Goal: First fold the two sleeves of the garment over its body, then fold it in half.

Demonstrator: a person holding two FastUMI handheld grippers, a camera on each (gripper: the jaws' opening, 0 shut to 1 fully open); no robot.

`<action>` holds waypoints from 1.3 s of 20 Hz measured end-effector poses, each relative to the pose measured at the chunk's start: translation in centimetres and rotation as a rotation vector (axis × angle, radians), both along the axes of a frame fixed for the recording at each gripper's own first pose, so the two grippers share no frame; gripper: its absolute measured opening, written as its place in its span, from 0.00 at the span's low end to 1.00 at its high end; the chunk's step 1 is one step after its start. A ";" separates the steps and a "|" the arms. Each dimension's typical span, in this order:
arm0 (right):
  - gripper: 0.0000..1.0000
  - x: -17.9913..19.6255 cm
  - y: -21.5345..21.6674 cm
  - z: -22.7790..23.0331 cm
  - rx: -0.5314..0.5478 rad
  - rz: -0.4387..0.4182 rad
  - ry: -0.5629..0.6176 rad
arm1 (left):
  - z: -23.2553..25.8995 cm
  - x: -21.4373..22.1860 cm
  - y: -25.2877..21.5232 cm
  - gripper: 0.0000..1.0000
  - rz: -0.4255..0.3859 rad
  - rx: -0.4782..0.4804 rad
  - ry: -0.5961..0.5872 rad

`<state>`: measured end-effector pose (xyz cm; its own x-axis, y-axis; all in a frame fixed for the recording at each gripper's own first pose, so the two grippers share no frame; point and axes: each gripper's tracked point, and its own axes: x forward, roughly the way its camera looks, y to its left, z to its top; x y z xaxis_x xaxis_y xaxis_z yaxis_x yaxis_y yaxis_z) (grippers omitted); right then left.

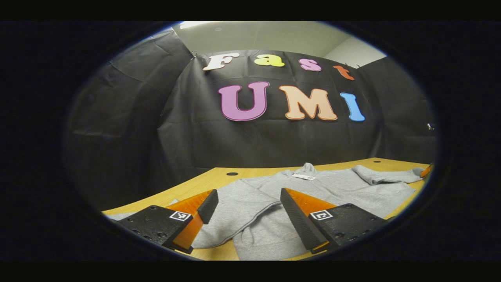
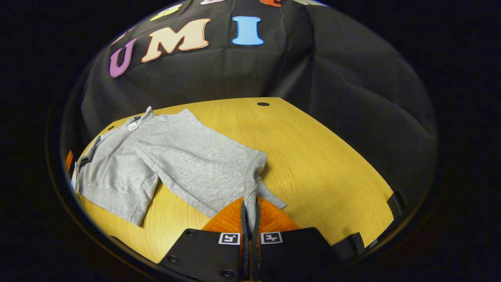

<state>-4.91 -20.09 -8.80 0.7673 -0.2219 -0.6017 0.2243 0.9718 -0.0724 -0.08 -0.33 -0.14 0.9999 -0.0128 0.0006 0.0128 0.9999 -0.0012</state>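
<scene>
Two grippers are seen over a grey garment (image 2: 184, 156) spread on the wooden table (image 2: 313, 156). Nearest in the right gripper view, the right gripper (image 2: 250, 209) is pinched tight on a sleeve (image 2: 256, 196) at the garment's edge. In the left gripper view, the left gripper (image 1: 246, 203) is held wide apart above the cloth, gripping nothing; the collar (image 1: 307, 169) lies farther off.

Left gripper (image 1: 248, 209): two wedge-shaped orange fingers (image 1: 191, 203) with ribbed black pads, mounted on black blocks with screws, each block bearing small square black-and-white marker. Right gripper (image 2: 250, 211): same orange fingers (image 2: 229, 217), black blocks, paired square markers, round screws near bottom.
</scene>
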 end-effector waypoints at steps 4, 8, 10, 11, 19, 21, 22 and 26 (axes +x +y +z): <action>0.04 0.7 0.5 1.0 0.018 0.001 -0.009 | 0.0 0.0 0.0 0.95 0.000 0.000 0.001; 0.04 2.6 2.1 3.0 0.032 0.033 -0.043 | 0.0 0.0 0.0 0.94 0.000 0.000 0.001; 0.04 3.8 3.4 3.8 0.042 0.060 -0.055 | 0.1 0.0 0.0 0.94 0.000 -0.001 0.001; 0.04 4.5 4.2 4.3 0.049 0.074 -0.061 | 0.1 0.0 0.0 0.95 0.000 -0.001 0.002; 0.04 10.2 12.6 7.2 0.117 0.198 -0.146 | 0.1 -0.1 -0.1 0.94 -0.001 -0.002 0.003; 0.04 11.5 14.8 7.7 0.127 0.225 -0.165 | 0.0 -0.1 -0.1 0.94 -0.002 -0.002 0.003; 0.04 12.0 15.9 7.8 0.132 0.239 -0.171 | 0.0 -0.1 -0.1 0.95 -0.002 -0.002 0.003; 0.04 14.1 21.9 7.9 0.166 0.322 -0.169 | 0.0 -0.1 -0.1 0.94 -0.003 -0.002 0.003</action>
